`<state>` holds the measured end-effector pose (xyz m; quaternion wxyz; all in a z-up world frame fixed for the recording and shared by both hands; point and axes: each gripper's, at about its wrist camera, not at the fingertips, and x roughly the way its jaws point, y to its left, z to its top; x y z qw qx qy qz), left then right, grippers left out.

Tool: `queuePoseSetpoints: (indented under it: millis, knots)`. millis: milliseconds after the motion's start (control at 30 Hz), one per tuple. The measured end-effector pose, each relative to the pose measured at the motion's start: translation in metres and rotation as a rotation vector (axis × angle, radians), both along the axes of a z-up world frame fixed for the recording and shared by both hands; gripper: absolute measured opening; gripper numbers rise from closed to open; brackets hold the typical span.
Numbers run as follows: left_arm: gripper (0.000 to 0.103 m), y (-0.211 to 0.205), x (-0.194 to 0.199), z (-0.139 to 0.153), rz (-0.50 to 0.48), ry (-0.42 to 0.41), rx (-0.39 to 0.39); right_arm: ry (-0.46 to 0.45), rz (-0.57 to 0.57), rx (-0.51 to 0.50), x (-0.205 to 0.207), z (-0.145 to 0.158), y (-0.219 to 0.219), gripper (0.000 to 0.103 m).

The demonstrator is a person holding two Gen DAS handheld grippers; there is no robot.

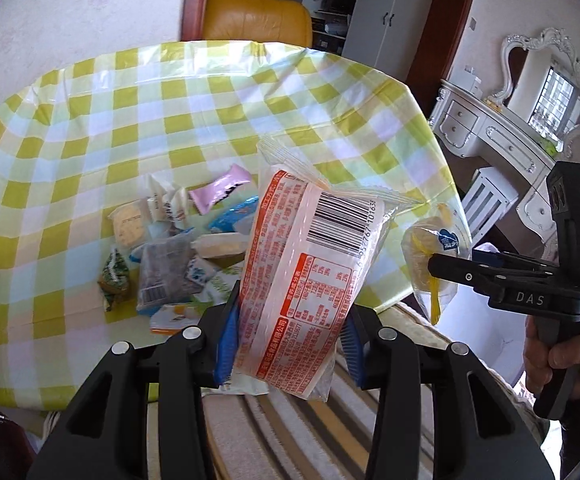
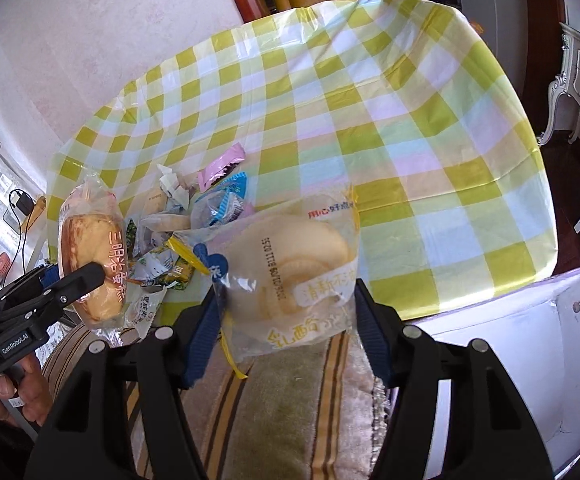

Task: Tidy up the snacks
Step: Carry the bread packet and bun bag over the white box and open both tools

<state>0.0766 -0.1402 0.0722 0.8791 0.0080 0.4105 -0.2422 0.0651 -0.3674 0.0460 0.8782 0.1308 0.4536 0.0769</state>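
Note:
My left gripper (image 1: pixel 290 322) is shut on an orange-printed bread packet (image 1: pixel 302 264), which stands upright between the blue pads with its barcode side showing. In the right wrist view the same packet (image 2: pixel 90 264) sits in the left gripper (image 2: pixel 90 276) at the far left. My right gripper (image 2: pixel 286 316) is shut on a clear bag with a pale roll cake (image 2: pixel 294 264); that bag (image 1: pixel 430 256) hangs from the right gripper (image 1: pixel 446 266) in the left wrist view. Both packets are lifted near the table's front edge. A pile of small wrapped snacks (image 1: pixel 170 248) (image 2: pixel 194 216) lies on the checked cloth.
The table (image 1: pixel 210 112) wears a green, yellow and white checked cloth. A striped fabric surface (image 1: pixel 290 420) lies below both grippers. A white open bin (image 2: pixel 510 340) stands at the lower right. A yellow chair (image 1: pixel 256 16) is behind the table, a white dresser (image 1: pixel 490 132) to the right.

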Motion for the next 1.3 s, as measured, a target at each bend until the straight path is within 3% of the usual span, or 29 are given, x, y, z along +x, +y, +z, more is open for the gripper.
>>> queuePoseSetpoints:
  millis: [267, 433, 800, 1033, 1167, 1300]
  knots:
    - [0.042, -0.094, -0.003, -0.011, -0.199, 0.070, -0.051, 0.042, -0.179, -0.047, -0.028, -0.014, -0.074, 0.063]
    - [0.042, -0.147, -0.004, -0.028, -0.305, 0.156, -0.064, 0.084, -0.284, -0.066, -0.046, -0.032, -0.113, 0.063]
    - [0.043, -0.265, -0.007, -0.094, -0.464, 0.422, 0.031, 0.231, -0.477, -0.105, -0.074, -0.098, -0.178, 0.063]
    - [0.043, -0.295, -0.008, -0.127, -0.473, 0.480, 0.140, 0.298, -0.503, -0.076, -0.077, -0.130, -0.188, 0.064]
    - [0.045, -0.296, -0.003, -0.134, -0.458, 0.505, 0.141, 0.316, -0.502, -0.082, -0.075, -0.133, -0.184, 0.064]
    - [0.055, -0.290, 0.001, -0.133, -0.430, 0.505, 0.123, 0.313, -0.512, -0.096, -0.072, -0.128, -0.182, 0.068]
